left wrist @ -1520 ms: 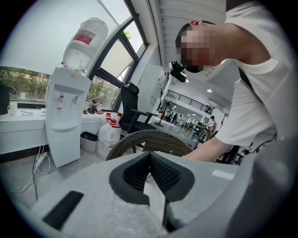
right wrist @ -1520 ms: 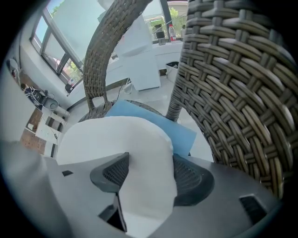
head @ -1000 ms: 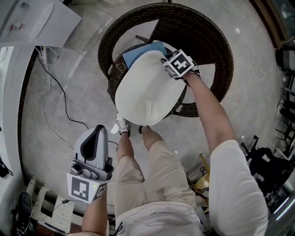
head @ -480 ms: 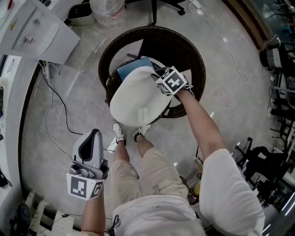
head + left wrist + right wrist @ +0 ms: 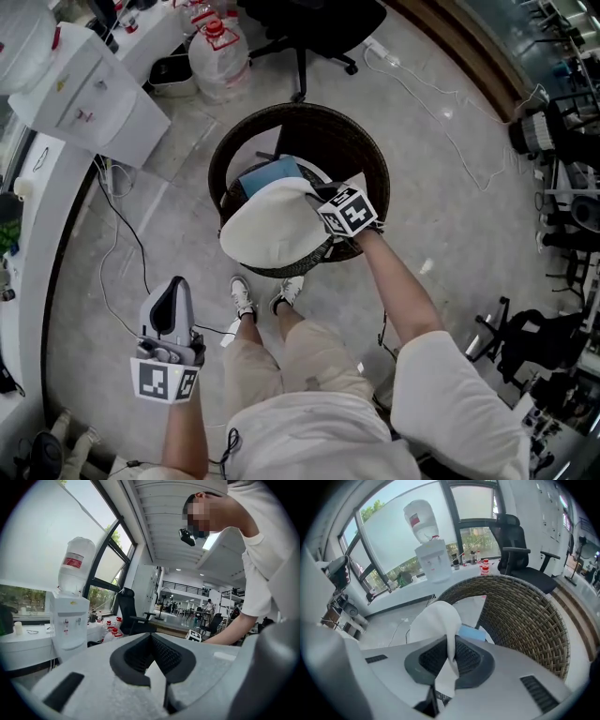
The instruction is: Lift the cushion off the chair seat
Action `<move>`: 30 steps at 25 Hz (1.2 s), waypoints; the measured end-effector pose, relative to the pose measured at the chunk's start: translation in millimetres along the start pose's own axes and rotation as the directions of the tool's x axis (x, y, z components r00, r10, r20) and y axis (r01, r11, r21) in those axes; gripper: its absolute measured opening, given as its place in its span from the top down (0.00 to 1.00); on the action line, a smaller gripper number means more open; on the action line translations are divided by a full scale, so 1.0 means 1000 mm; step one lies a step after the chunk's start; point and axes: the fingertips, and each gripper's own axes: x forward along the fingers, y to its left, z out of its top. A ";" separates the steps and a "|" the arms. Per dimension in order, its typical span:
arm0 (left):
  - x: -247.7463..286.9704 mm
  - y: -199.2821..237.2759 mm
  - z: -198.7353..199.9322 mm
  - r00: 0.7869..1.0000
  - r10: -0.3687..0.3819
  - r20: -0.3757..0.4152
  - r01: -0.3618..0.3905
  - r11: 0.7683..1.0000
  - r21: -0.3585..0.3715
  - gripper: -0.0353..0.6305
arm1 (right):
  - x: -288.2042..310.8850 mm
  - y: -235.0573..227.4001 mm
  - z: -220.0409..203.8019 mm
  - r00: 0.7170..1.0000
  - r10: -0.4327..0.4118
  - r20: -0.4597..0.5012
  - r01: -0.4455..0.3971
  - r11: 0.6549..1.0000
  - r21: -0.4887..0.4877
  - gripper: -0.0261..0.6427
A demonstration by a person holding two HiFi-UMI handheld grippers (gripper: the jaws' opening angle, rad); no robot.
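Observation:
A round white cushion (image 5: 272,234) hangs tilted above the seat of a dark wicker chair (image 5: 375,169), lifted by its right rim. My right gripper (image 5: 323,202) is shut on that rim. In the right gripper view the cushion (image 5: 433,620) droops away from my right gripper (image 5: 450,651), its fabric pinched between the pads. A blue pad (image 5: 267,176) lies on the seat under the cushion. My left gripper (image 5: 173,292) is held off to the left over the floor, apart from the chair. In its own view my left gripper (image 5: 151,639) is shut with nothing between the jaws.
A water dispenser (image 5: 84,94) stands at the upper left with water bottles (image 5: 220,47) beside it. A black office chair (image 5: 314,23) is behind the wicker chair. Cables (image 5: 112,253) run over the floor at the left. The person's shoes (image 5: 242,295) stand just before the chair.
The right gripper has risen with the cushion's rim, so the cushion now hangs higher and more folded off the seat. The left gripper has also come up, still shut.

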 end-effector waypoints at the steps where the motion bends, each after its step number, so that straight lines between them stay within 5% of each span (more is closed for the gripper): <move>1: 0.001 -0.002 0.006 1.000 -0.005 0.009 0.005 1.000 0.004 0.92 | -0.008 0.002 0.003 1.000 -0.005 0.018 0.005 1.000 0.020 0.91; 10: 0.004 -0.010 0.070 0.994 -0.053 0.092 0.047 0.997 0.067 0.92 | -0.079 0.007 0.036 0.973 -0.087 0.216 0.022 0.958 0.287 0.91; 18: -0.001 -0.015 0.114 0.986 -0.076 0.146 0.057 0.990 0.128 0.92 | -0.143 0.013 0.046 0.935 -0.154 0.320 0.022 0.925 0.380 0.91; 24: -0.014 -0.025 0.146 0.977 -0.083 0.197 0.051 0.985 0.164 0.92 | -0.206 0.028 0.054 0.873 -0.239 0.424 0.034 0.899 0.436 0.91; 30: -0.032 -0.028 0.182 0.958 -0.075 0.275 0.026 0.984 0.178 0.92 | -0.276 0.039 0.068 0.779 -0.329 0.533 0.055 0.883 0.465 0.91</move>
